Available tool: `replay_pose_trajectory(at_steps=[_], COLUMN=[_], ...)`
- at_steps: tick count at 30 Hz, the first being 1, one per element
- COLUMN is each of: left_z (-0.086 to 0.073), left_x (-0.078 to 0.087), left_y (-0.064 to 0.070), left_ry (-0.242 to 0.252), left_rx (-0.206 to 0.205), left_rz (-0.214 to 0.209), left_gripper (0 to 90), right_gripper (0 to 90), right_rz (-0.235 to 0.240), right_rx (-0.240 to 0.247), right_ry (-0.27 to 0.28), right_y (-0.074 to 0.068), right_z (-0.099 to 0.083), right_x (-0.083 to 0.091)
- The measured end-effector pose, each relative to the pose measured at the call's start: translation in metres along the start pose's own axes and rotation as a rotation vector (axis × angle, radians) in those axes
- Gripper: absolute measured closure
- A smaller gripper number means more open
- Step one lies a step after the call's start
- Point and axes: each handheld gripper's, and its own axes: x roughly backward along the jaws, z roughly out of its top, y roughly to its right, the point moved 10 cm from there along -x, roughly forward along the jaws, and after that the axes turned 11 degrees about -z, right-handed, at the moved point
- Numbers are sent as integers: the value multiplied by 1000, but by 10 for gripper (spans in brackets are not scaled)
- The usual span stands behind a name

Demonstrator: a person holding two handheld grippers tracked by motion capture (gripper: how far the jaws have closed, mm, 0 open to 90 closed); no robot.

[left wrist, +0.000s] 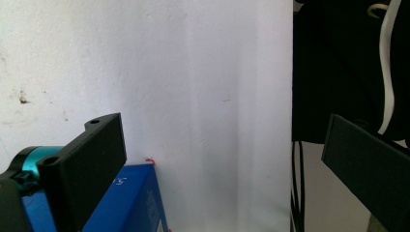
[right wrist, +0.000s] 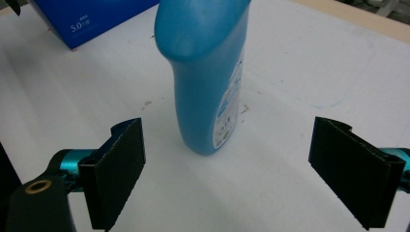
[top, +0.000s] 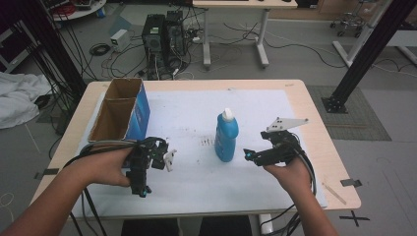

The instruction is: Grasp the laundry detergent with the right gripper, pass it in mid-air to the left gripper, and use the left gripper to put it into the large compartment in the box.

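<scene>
The right tongs (right wrist: pixel 227 169) gape wide and hold nothing; the blue bottle (right wrist: pixel 205 72) stands upright just ahead of them, between the jaws' lines. The left tongs (left wrist: pixel 232 174) are also wide open and empty, beside the blue box (left wrist: pixel 125 203).

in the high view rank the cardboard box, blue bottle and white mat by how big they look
1. white mat, covering most of the table top.
2. cardboard box, open-topped with a blue side.
3. blue bottle, upright ahead of the right gripper, clearly smallest.
</scene>
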Motion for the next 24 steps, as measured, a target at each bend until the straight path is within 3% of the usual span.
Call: replay_pose_trajectory(at_steps=[10, 24], left_z=[-3, -5], left_x=[1, 0], left_y=[2, 3], left_ry=[1, 6], left_rx=[4, 4], left_rz=[4, 3], left_gripper=[19, 19], right_gripper=[120, 120], right_rz=[20, -13], right_rx=[8, -14], right_ry=[-20, -52], right_y=[-19, -25], right_z=[-7, -11], right_x=[-24, -46])
